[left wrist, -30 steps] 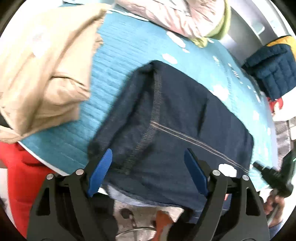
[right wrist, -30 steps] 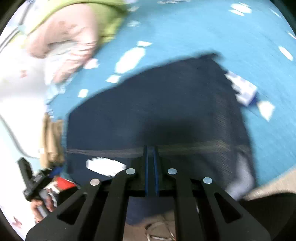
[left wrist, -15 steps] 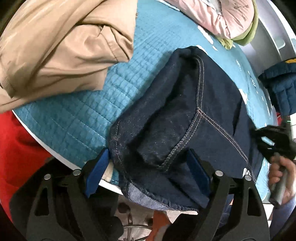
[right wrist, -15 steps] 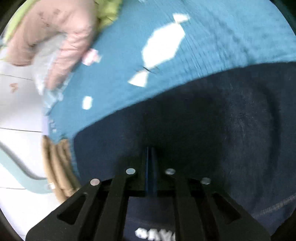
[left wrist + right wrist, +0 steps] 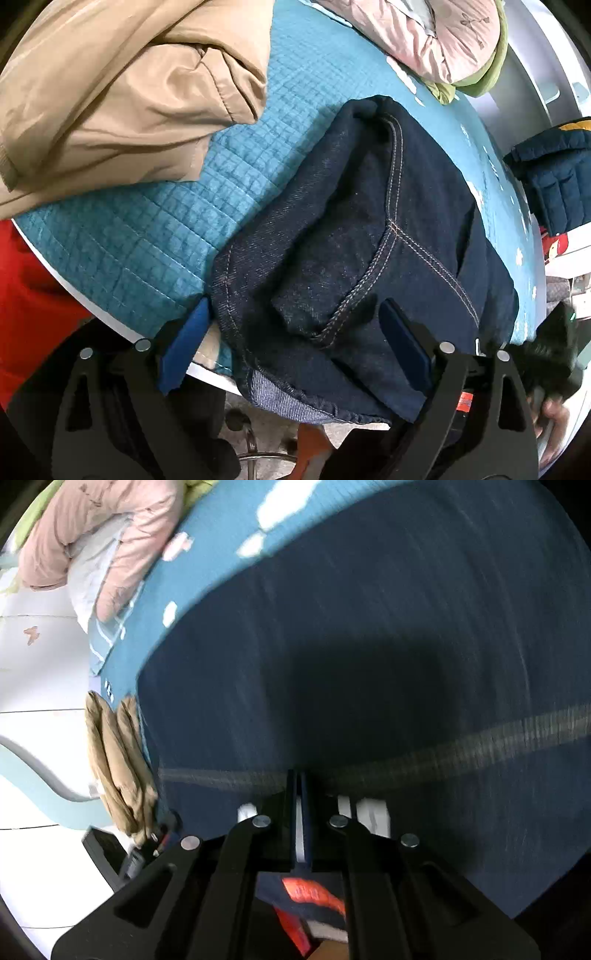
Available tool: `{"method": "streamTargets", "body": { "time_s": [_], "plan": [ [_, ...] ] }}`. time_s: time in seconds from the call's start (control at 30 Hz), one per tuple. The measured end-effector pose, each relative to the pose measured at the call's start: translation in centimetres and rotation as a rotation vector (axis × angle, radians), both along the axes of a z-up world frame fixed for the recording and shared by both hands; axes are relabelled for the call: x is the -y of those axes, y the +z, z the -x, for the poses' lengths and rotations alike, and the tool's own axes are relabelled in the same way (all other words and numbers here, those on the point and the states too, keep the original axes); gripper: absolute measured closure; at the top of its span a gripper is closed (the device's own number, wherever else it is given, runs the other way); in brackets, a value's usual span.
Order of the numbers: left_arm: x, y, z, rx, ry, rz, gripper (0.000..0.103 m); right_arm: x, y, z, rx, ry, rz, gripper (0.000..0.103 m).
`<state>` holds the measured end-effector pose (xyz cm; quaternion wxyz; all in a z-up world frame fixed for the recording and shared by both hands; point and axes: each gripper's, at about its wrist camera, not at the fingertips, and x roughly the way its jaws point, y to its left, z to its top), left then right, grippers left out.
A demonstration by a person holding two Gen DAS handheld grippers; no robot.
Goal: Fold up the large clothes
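Left gripper (image 5: pixel 293 328): nearest in the left wrist view, its blue-padded fingers spread wide apart, one on each side of the near end of the jeans, gripping nothing. The left pad sits at the edge of the denim; whether it touches cannot be told.
Right gripper (image 5: pixel 298 782): nearest in the right wrist view, its two blue pads pressed together with only a thin slit between them. The tips meet the dark denim just below a pale stitched seam, but whether cloth is pinched between them cannot be told; the view is blurred.
Jeans (image 5: pixel 369 236): dark blue denim, folded into a thick bundle that lies on the quilt. The near end hangs over the table edge and shows a paler inside face. Orange-tan stitching runs along a seam and around a pocket-like flap.
Quilt (image 5: pixel 155 236): teal, stitched in small squares with white patches, spread under the jeans.
Beige jacket (image 5: pixel 110 92): crumpled on the quilt, to the far left of the jeans and just apart from them.
Pink padded garment (image 5: pixel 424 37): at the far end of the quilt, with a green cloth tucked under it.
Navy quilted garment (image 5: pixel 554 177): far right, off the quilt.
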<state>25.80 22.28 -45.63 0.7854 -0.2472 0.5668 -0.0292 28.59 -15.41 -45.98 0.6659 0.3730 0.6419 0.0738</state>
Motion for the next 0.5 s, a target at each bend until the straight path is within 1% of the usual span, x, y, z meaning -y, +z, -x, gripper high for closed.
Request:
{"method": "streamTargets", "body": {
  "time_s": [0.03,0.1,0.2,0.27,0.3,0.37,0.43,0.47,0.5],
  "plan": [
    [0.1,0.0,-0.1,0.000,0.001,0.000,0.011,-0.1,-0.9,0.4,0.033,-0.003,0.012,0.103],
    [0.2,0.0,-0.1,0.000,0.002,0.001,0.011,-0.3,-1.5,0.4,0.066,-0.016,0.010,0.103],
    [0.1,0.1,0.1,0.003,0.001,0.011,0.012,-0.9,-0.6,0.8,0.091,-0.009,0.026,0.103],
    [-0.2,0.2,0.5,0.013,0.026,0.016,0.012,-0.9,0.3,1.9,0.078,-0.016,0.026,0.103],
    [-0.5,0.2,0.8,0.015,0.040,0.021,0.012,-1.1,0.7,2.5,0.076,-0.009,0.028,0.099],
    [-1.5,0.4,1.5,0.033,0.085,0.055,0.012,-1.8,0.9,3.8,0.070,0.011,0.024,0.099],
    [-2.4,0.5,2.0,0.044,0.129,0.065,0.012,-1.7,0.1,4.9,0.070,-0.004,0.004,0.100],
    [-2.6,0.5,2.1,0.042,0.139,0.070,0.012,-1.5,-0.7,5.1,0.080,-0.017,-0.007,0.103],
    [-2.7,0.1,2.0,0.028,0.139,0.078,0.012,-1.3,-1.3,5.2,0.089,-0.022,-0.025,0.103]
  ]
}}
